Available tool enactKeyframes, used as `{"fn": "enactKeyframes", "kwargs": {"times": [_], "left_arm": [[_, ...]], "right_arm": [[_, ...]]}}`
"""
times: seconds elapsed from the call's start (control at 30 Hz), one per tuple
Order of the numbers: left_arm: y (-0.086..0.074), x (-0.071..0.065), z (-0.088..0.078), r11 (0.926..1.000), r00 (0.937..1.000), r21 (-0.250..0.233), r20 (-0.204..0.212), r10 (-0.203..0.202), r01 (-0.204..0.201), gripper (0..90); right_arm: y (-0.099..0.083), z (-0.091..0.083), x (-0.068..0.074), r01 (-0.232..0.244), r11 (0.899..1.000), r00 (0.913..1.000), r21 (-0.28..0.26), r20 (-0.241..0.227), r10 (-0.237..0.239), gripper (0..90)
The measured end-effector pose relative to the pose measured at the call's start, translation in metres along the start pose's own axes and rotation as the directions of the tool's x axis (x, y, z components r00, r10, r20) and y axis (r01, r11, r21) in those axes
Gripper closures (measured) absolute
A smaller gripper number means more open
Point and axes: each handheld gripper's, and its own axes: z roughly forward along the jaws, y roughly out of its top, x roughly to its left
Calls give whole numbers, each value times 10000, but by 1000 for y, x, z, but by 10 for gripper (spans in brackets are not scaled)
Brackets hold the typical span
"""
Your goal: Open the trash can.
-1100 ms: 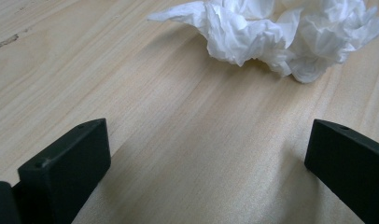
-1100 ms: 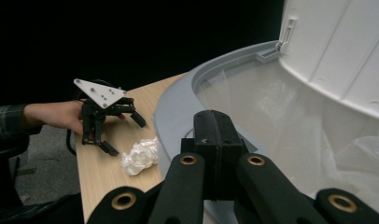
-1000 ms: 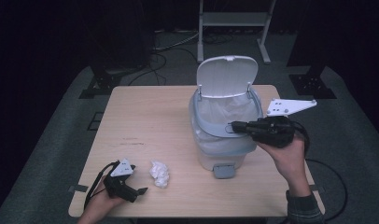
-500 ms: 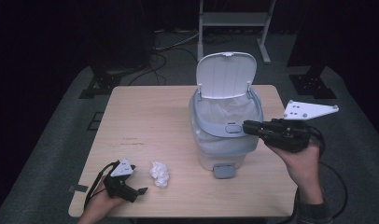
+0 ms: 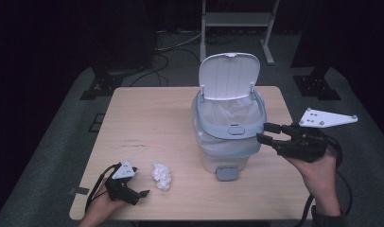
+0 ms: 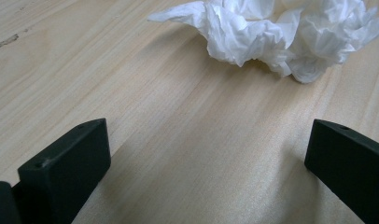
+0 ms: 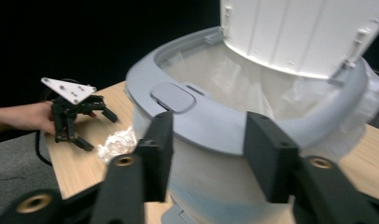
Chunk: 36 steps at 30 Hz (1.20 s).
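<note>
Lid up, the bin [image 5: 228, 137] stands mid-frame on the bench [image 5: 147, 123]. Right tongs [image 5: 265, 133], jaws just opening and empty, sit beside its rim. Left tongs [image 5: 142, 194], spread, face the tissue [image 5: 161, 176] at lower left. Next, probably: pinch it gently, then drop it in.

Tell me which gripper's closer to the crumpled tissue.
Left. The left gripper sits open on the table just beside the crumpled tissue; the right gripper is across the table, by the bin rim.
</note>
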Motion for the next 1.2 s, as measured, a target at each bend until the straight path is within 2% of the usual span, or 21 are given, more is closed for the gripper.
{"fn": "enactKeyframes", "kwargs": {"times": [0.37,0.53,0.7,0.8,0.97,1.2], "left_arm": [[0,0,0,10000,10000,3,1,5,-5,0],[0,0,0,10000,10000,2,0,5,-5,0],[0,0,0,10000,10000,3,0,3,-3,0],[0,0,0,10000,10000,13,4,-2,2,0],[0,0,0,10000,10000,16,-5,-2,2,0],[0,0,-1,10000,10000,18,-1,-10,10,0]], "right_arm": [[-19,-6,-6,-251,9989,9970,384,744,222,203],[-32,-5,-8,-326,9972,9945,675,1015,257,128],[-46,-4,-11,-506,9945,9924,913,1165,398,102],[-56,-2,-13,-580,9928,9891,1052,1407,429,102],[-74,1,-16,-817,9902,9820,1134,1786,606,20],[-99,14,-19,-572,9878,9798,1448,1980,278,13]]}}
